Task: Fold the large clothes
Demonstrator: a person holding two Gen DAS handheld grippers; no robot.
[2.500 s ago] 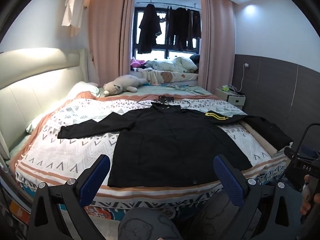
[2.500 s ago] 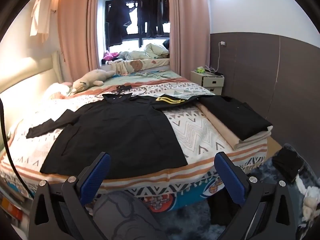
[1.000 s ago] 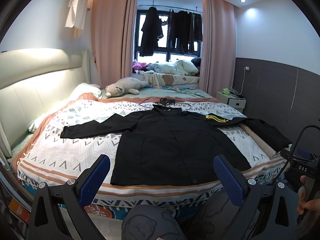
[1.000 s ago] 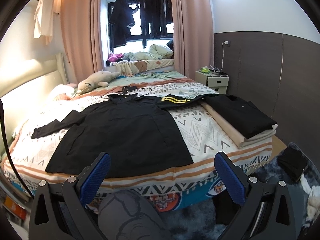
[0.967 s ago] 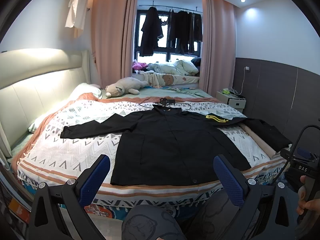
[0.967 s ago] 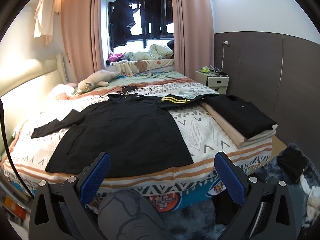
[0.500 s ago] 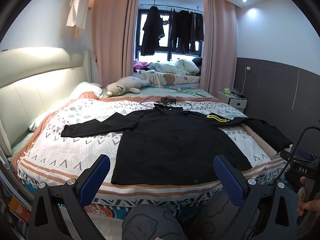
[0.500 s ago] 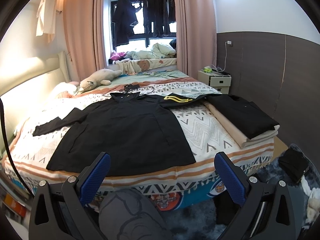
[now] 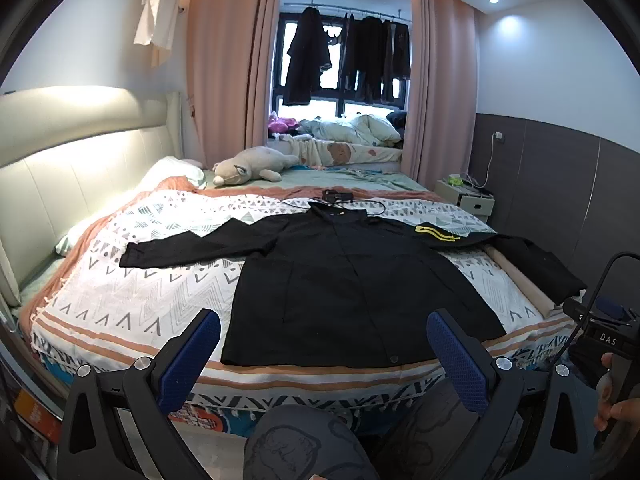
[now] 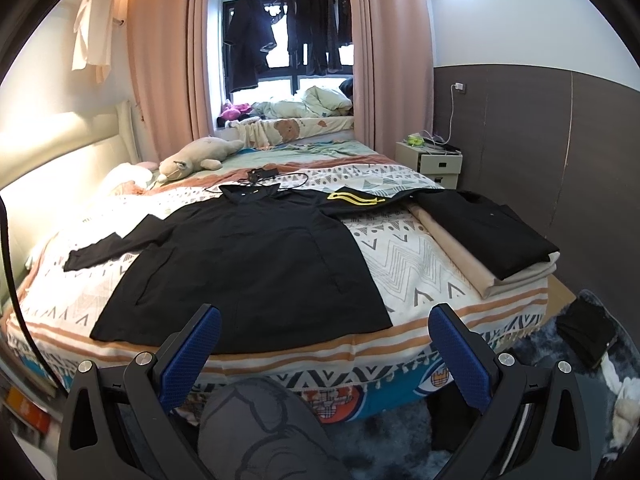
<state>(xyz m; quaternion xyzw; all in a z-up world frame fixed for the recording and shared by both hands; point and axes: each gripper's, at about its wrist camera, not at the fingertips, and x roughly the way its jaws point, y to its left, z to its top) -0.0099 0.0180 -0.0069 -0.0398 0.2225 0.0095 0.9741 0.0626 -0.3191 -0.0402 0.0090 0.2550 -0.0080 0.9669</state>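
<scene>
Both the left gripper (image 9: 323, 344) and right gripper (image 10: 324, 340) hang wide open and empty short of the bed (image 9: 120, 304), where the black coat (image 9: 352, 280) lies flat — its 3 o'clock sleeve (image 10: 360, 200), draped toward a folded stack (image 10: 488, 232), could drag that stack when lifted.

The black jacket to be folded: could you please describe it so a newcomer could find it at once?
On the patterned bedspread, the black jacket lies spread flat, sleeves out. Unlike the folded black garment at the bed's right edge, it is unfolded and has a yellow stripe patch.
</scene>
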